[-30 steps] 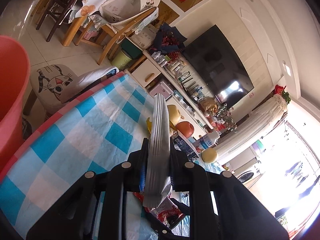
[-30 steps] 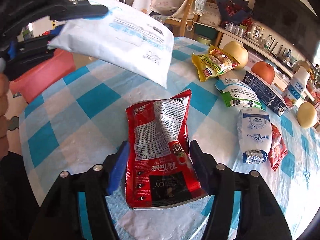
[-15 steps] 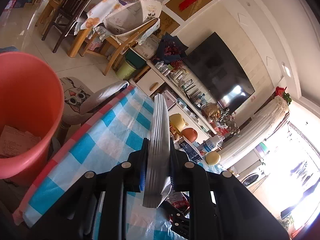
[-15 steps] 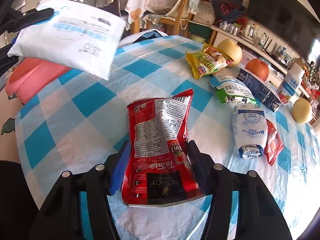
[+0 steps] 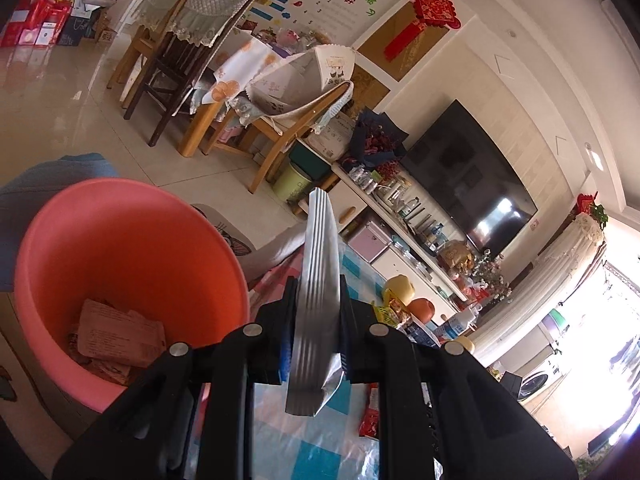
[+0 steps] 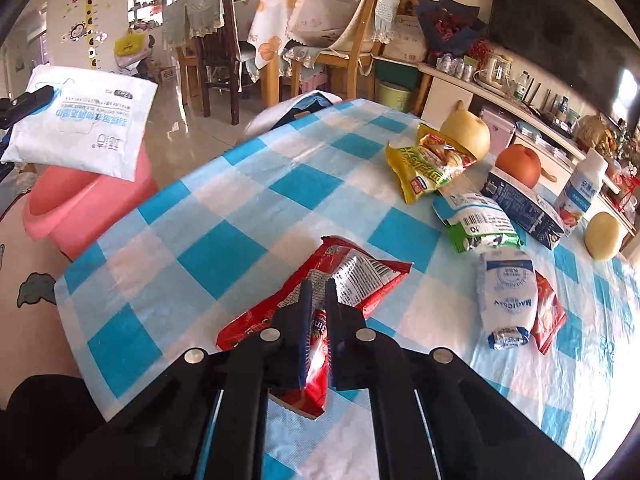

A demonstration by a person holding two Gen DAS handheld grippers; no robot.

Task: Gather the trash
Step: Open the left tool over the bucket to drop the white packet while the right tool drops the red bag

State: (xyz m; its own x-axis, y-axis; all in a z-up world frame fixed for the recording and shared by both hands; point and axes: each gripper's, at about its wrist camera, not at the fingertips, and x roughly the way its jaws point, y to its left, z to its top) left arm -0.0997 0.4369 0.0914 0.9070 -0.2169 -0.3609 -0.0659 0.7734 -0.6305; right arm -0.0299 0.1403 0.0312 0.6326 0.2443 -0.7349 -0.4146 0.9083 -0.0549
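My left gripper [image 5: 318,284] is shut on a flat white packet [image 5: 318,264], seen edge-on here and broadside as the white packet [image 6: 84,128] in the right wrist view, hanging over the rim of the pink bin [image 6: 80,208]. The pink bin [image 5: 120,256] holds crumpled paper and stands beside the table. My right gripper [image 6: 318,286] is shut on a red snack wrapper [image 6: 352,276], pinching it into a fold just above the blue-checked tablecloth [image 6: 240,216].
On the cloth's right side lie a yellow snack bag [image 6: 428,164], a green-white wrapper [image 6: 476,220], a white pouch [image 6: 506,300] over a red sachet [image 6: 550,316], a blue carton [image 6: 524,208], a bottle [image 6: 584,188] and three fruits. Chairs [image 6: 212,40] stand behind.
The right gripper's jaws have shut on the red wrapper and creased it upward. The left gripper carried the white packet leftward off the table to above the pink bin.
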